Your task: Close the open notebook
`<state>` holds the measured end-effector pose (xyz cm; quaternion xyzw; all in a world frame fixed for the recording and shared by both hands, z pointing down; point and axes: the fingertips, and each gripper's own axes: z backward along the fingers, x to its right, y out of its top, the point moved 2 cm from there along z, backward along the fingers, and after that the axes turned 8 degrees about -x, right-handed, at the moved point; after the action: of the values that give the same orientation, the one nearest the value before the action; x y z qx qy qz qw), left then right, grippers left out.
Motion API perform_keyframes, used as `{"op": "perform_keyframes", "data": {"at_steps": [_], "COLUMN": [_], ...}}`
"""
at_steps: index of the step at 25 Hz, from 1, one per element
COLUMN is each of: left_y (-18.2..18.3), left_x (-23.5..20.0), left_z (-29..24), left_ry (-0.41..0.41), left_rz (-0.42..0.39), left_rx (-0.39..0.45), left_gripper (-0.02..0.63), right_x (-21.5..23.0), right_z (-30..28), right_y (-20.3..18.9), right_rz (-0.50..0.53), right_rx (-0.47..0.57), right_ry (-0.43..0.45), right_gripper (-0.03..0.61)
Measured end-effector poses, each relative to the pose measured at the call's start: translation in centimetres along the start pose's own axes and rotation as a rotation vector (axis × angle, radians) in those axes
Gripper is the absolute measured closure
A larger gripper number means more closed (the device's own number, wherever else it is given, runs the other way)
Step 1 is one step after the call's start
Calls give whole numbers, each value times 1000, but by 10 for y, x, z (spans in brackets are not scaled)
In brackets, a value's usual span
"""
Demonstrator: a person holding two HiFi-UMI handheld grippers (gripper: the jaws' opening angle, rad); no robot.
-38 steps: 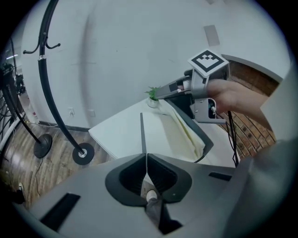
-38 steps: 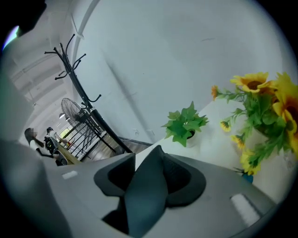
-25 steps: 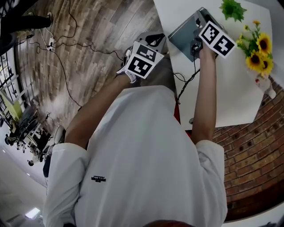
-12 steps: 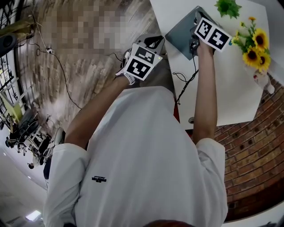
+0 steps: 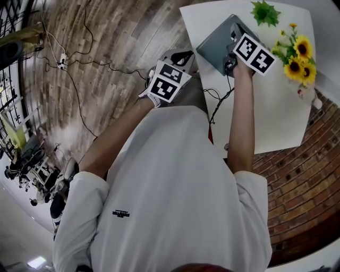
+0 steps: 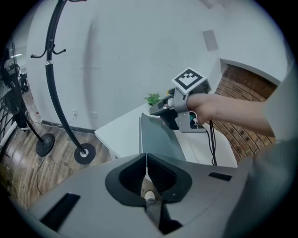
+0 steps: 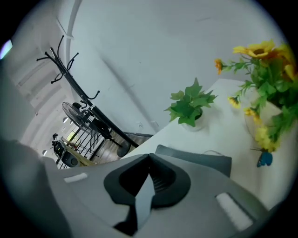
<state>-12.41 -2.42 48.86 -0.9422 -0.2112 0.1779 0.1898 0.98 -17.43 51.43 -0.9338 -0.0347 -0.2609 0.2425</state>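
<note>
A grey notebook (image 5: pixel 213 41) lies on the near left part of the white table (image 5: pixel 265 106). Its cover (image 6: pixel 158 137) stands raised, seen edge-on from the left gripper view. My right gripper (image 5: pixel 234 36) is at the cover's top edge (image 6: pixel 158 110). Its jaws have just been closing and now stand shut (image 7: pixel 149 160), with a thin grey strip of the cover (image 7: pixel 143 197) between them. The rest of the notebook (image 7: pixel 205 162) shows just beyond. My left gripper (image 5: pixel 183 54) hangs off the table's left edge over the floor, jaws shut (image 6: pixel 146 160), holding nothing.
A small green plant (image 5: pixel 264 11) and a bunch of sunflowers (image 5: pixel 297 58) stand on the table's far side. A black cable (image 5: pixel 218 103) trails from the right gripper over the table edge. A coat stand (image 6: pixel 60 93) is on the wood floor; a brick wall (image 5: pixel 297 186) is at right.
The right gripper has shifted slightly up and left in the picture, at the notebook's edge. The left gripper has kept its place beside the table.
</note>
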Motion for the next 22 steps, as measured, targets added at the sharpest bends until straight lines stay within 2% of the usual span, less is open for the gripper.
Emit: {"op": "perform_keyframes", "data": {"at_steps": [4, 9, 15, 19, 22], "left_y": [8, 17, 38, 54, 69], "left_x": [1, 7, 24, 27, 30], "left_z": [12, 35, 70, 91, 107], "left_ry": [-11, -61, -89, -83, -76], "left_rz": [-11, 21, -5, 0, -30], "left_rx": [33, 55, 137, 197, 239], "left_gripper": [597, 597, 597, 597, 597], "right_x": [-6, -24, -56, -74, -82], "right_z": [31, 76, 127, 165, 193], "right_y": [-11, -22, -26, -22, -17], "right_rz": [-14, -6, 82, 126, 175], "right_rx": [44, 100, 148, 200, 239], "right_ry": [14, 27, 48, 60, 54], "right_gripper": [566, 566, 568, 568, 568]}}
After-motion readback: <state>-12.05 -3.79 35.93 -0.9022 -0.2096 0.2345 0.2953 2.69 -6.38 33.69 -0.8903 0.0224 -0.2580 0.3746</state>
